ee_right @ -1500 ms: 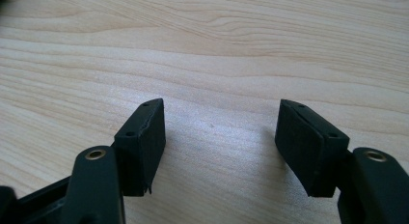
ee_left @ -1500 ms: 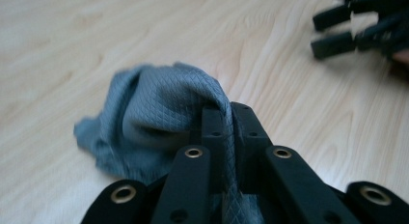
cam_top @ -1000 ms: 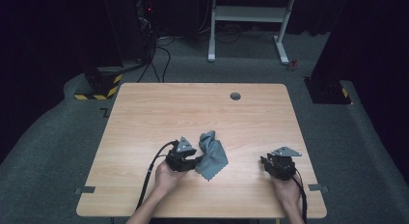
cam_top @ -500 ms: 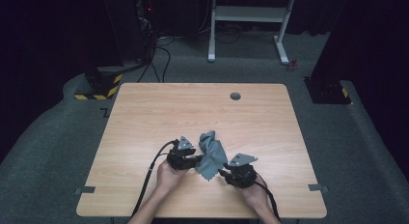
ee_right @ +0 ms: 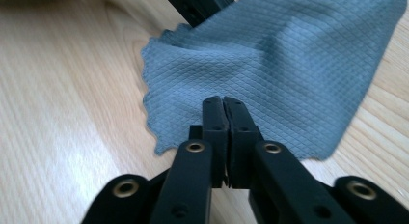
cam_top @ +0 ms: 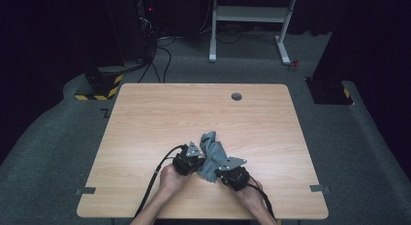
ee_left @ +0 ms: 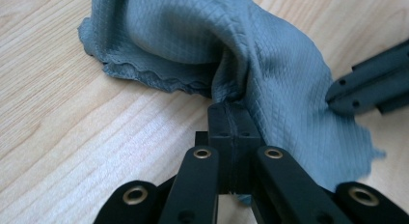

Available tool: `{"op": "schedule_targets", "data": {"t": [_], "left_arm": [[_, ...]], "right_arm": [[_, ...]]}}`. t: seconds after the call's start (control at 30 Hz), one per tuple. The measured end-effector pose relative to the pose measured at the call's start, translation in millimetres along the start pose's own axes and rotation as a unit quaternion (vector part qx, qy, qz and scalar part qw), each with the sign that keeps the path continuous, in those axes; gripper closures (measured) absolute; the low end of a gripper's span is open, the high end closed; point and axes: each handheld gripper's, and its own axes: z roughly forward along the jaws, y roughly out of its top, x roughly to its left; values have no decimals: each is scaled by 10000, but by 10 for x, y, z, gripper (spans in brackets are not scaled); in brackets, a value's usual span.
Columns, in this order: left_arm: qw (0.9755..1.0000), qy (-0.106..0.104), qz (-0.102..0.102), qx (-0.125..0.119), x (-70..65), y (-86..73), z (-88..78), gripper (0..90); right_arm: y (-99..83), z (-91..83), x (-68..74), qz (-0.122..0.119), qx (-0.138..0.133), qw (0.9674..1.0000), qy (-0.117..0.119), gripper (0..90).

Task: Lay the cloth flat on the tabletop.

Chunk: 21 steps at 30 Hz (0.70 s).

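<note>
Near edge of table (cam_top: 145, 196): we have both grippers clamped on the grey cloth (cam_top: 212, 154). Jaws have just been closing, w/ fabric between them. Right gripper (ee_right: 224, 105) pinches the near hem; left gripper (ee_left: 233, 113) pinches a bunched fold. Cloth lies crumpled, near-centre. Risk: thin bites, so uneven pull may slip a corner free.
</note>
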Motion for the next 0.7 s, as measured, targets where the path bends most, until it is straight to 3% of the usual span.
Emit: {"op": "schedule_targets", "data": {"t": [0.17, 0.27, 0.33, 0.4, 0.57, 0.7], "left_arm": [[10000, -56, 35, -15, -47, -98, -148, 900], [9994, -354, -1, -11, -77, -165, -208, 898], [9995, -299, 100, 52, -123, -172, -219, 898], [9994, -344, 29, -8, -116, -168, -222, 843], [9997, 56, -190, -166, -9, -119, -200, 708], [9983, 417, -307, -264, 90, -52, -123, 633]], "right_arm": [[-116, -121, -103, 42, 58, 10000, -64, 895], [-230, -223, -206, 181, 47, 9998, -107, 895], [-279, -262, -239, 239, 27, 9996, -155, 894], [-307, -291, -247, 214, 47, 9995, -232, 892], [-308, -302, -261, 200, 88, 9996, -200, 889], [-323, -324, -322, 247, 148, 9989, -370, 889]]}}
